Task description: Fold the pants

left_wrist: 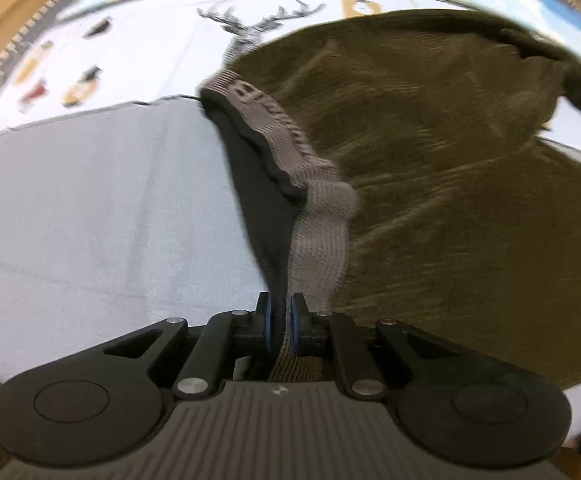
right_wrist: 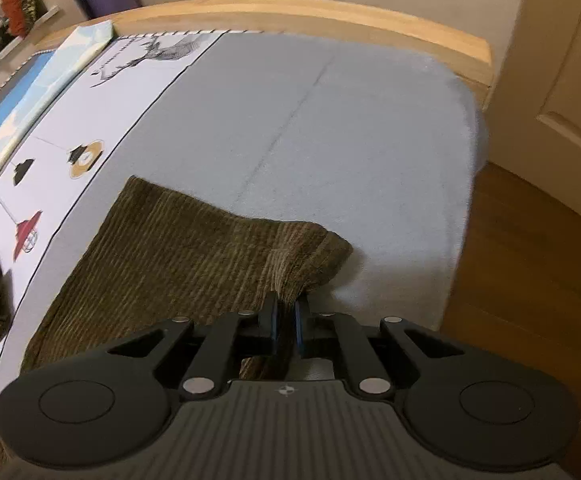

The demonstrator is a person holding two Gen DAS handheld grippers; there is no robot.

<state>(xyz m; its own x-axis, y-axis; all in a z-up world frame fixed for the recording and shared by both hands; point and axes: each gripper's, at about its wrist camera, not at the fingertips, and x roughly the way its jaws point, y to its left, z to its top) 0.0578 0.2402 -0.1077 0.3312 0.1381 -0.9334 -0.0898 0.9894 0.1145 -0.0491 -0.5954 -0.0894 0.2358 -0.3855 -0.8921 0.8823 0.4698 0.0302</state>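
The olive-brown corduroy pants [left_wrist: 430,184] lie on the grey bed sheet [left_wrist: 90,208]. My left gripper [left_wrist: 281,320] is shut on the pants at the grey ribbed waistband [left_wrist: 314,216], which runs away from the jaws; the dark lining shows beside it. In the right wrist view, my right gripper [right_wrist: 286,316] is shut on a corner of the pants [right_wrist: 194,256], lifting it a little off the sheet [right_wrist: 330,140]. The rest of the fabric spreads to the left under the gripper.
A white printed cloth with a deer drawing [left_wrist: 250,20] and small lamp pictures [right_wrist: 84,158] lies beside the pants. The wooden bed frame [right_wrist: 290,12] is at the far side. The bed edge, wood floor [right_wrist: 530,280] and a door [right_wrist: 562,60] are to the right.
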